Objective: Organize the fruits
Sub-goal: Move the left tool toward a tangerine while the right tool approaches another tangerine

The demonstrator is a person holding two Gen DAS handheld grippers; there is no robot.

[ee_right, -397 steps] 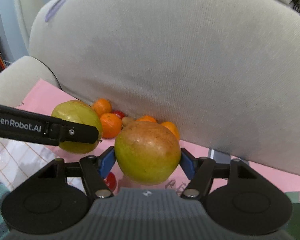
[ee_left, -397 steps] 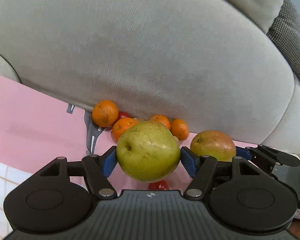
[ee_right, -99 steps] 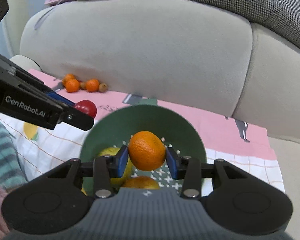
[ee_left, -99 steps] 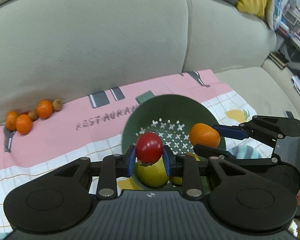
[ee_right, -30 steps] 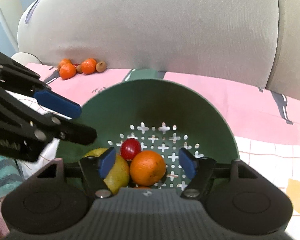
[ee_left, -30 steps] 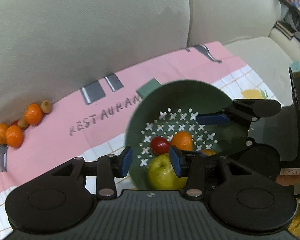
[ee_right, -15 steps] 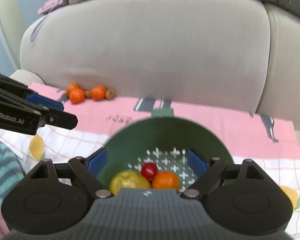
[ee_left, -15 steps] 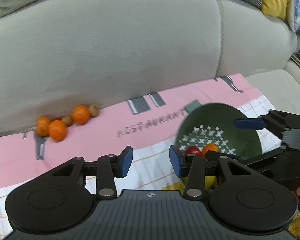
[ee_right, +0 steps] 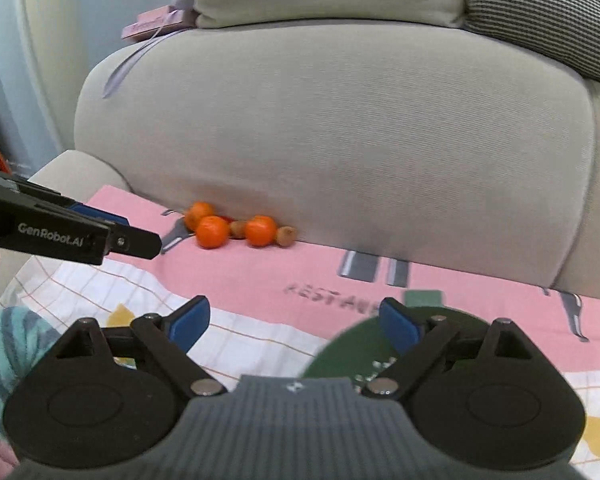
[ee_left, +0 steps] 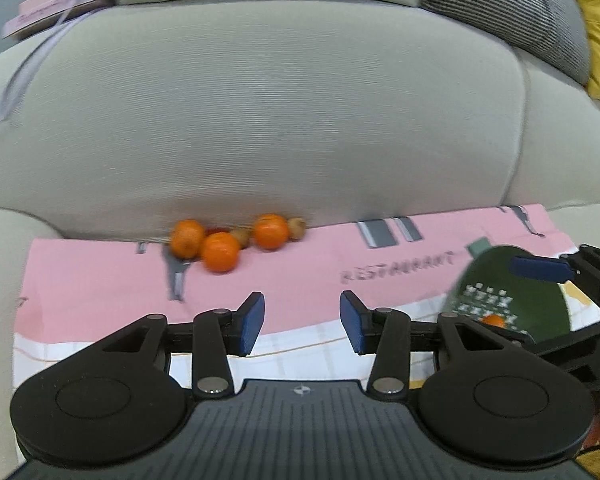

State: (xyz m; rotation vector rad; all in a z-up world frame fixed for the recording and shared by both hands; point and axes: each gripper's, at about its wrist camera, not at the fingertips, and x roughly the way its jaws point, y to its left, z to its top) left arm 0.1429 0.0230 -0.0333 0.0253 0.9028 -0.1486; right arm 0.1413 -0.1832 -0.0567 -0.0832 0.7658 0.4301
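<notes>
Three oranges (ee_left: 220, 251) lie with a few small brown fruits (ee_left: 297, 228) and a hidden red one at the foot of the sofa back, on the pink cloth (ee_left: 300, 276). My left gripper (ee_left: 302, 320) hovers short of them, jaws opening a little with nothing between. The oranges (ee_right: 211, 232) also show in the right wrist view. My right gripper (ee_right: 296, 320) is above the near rim of the green colander (ee_right: 340, 356), jaws opening wide and empty. The colander (ee_left: 496, 272) holds an orange (ee_left: 493, 321); its other fruit is hidden.
The grey sofa backrest (ee_left: 280, 120) rises right behind the fruit pile. A checked white cloth (ee_right: 240, 344) covers the seat in front. The left gripper's fingers (ee_right: 100, 236) reach in from the left. A striped sleeve (ee_right: 4, 344) is at the lower left.
Both grippers have lifted away from the colander and swung left toward the orange pile. The right jaws have spread wider. The fruit in the colander has dropped mostly out of sight.
</notes>
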